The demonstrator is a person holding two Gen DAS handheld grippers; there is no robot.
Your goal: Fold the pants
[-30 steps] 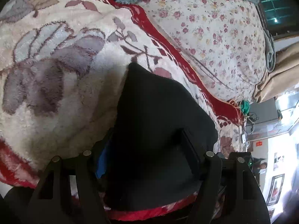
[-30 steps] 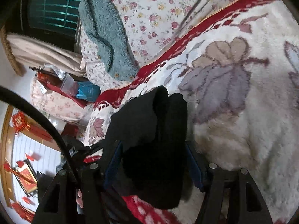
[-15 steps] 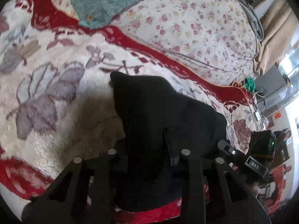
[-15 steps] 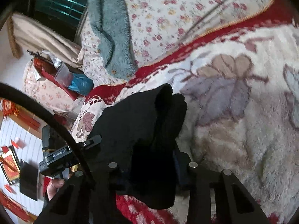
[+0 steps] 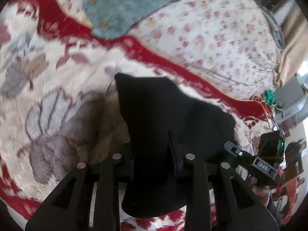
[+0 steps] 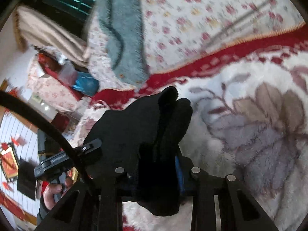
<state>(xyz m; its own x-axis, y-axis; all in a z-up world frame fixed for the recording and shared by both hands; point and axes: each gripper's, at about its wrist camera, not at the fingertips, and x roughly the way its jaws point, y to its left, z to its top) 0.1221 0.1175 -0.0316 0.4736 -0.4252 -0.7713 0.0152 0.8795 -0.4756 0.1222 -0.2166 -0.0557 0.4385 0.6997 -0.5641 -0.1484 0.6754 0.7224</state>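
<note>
Two wrist views look down at a bed covered by a plush cream blanket [image 5: 63, 88] with a red border and large grey and beige leaf patterns. Black fabric pants [image 5: 163, 127] are bunched up, held above the blanket between both grippers.

In the left wrist view, the left gripper [image 5: 154, 157] has its jaws clenched on a fold of the pants; they have just eased slightly wider, and the cloth spills out below them. At the right edge the other gripper appears, with a small label reading "DAS" and a green light.

In the right wrist view, the right gripper [image 6: 157, 171] grasps a thick wad of the pants [image 6: 146, 127], its jaws pressed on the cloth with blue pads showing beside it. At lower left a hand [image 6: 54, 190] holds the other gripper, whose white lettering is too blurred to read.

Further off lie a pale quilt with small pink flowers [image 6: 192, 15] and a fluffy teal-grey garment with buttons [image 5: 123, 9].
</note>
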